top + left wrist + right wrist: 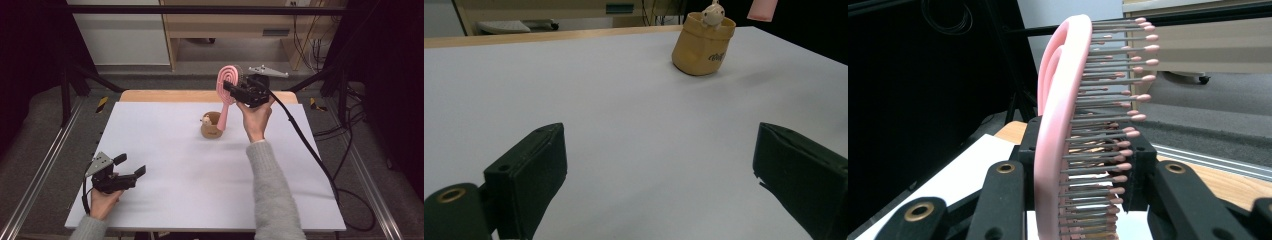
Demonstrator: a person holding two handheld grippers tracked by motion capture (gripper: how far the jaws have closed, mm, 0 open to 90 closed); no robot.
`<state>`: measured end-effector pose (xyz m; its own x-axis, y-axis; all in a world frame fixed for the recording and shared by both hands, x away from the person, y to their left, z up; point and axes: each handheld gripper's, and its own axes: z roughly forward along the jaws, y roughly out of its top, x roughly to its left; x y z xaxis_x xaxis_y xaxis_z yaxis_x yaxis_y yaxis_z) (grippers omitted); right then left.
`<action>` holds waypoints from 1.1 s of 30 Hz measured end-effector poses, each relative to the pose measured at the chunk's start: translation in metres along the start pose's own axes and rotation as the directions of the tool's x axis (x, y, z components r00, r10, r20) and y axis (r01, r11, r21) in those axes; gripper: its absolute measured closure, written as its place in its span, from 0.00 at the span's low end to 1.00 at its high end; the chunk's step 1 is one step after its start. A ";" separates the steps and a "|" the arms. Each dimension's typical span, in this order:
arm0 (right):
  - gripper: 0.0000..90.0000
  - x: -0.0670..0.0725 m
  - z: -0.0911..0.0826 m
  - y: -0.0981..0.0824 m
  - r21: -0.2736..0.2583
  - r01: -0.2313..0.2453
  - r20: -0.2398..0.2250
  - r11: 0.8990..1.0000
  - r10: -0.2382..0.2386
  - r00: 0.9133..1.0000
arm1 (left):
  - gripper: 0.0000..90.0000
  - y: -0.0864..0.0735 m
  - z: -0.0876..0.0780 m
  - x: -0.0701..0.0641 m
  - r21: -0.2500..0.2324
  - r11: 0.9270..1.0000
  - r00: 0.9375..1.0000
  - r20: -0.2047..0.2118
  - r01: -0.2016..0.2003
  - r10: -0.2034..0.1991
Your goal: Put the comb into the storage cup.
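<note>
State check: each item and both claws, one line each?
pink hairbrush: lifted off the table, head up, handle hanging above the cup, clamped at the head.
tan cup: upright on the white table, small figure at its rim.
right claw: shut on the brush head.
left claw: open, empty, low over the table.

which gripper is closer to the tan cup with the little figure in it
Right. The right gripper holds the pink hairbrush just above and behind the tan cup; the left gripper rests open near the table's front left corner, far off.
</note>
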<state>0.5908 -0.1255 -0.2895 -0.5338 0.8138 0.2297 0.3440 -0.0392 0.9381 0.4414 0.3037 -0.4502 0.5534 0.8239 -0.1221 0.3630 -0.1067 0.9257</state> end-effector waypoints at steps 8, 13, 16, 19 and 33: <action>0.71 0.000 0.004 0.006 -0.006 0.002 0.014 1.000 -0.001 1.000 | 0.08 0.000 0.000 0.000 0.000 1.000 1.000 0.001 0.000 0.000; 0.71 0.001 0.007 0.011 -0.015 0.001 0.024 1.000 -0.001 1.000 | 0.08 0.000 0.000 0.000 -0.002 1.000 1.000 0.001 0.001 -0.001; 0.71 0.001 0.009 0.013 -0.019 0.004 0.027 1.000 -0.003 1.000 | 0.08 0.000 0.000 0.000 -0.001 1.000 1.000 0.002 0.000 0.000; 0.71 0.000 0.013 0.014 -0.016 0.002 0.036 1.000 -0.001 0.999 | 0.08 0.000 0.000 0.000 -0.001 1.000 1.000 0.001 0.001 -0.001; 0.71 0.000 0.026 0.018 -0.016 0.002 0.055 1.000 -0.002 0.999 | 0.08 0.000 -0.001 0.002 -0.001 1.000 1.000 -0.007 0.003 -0.003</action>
<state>0.6173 -0.1108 -0.2798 -0.4912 0.8444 0.2138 0.3306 -0.0463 0.9426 0.4416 0.3057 -0.4503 0.5470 0.8281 -0.1227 0.3640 -0.1032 0.9257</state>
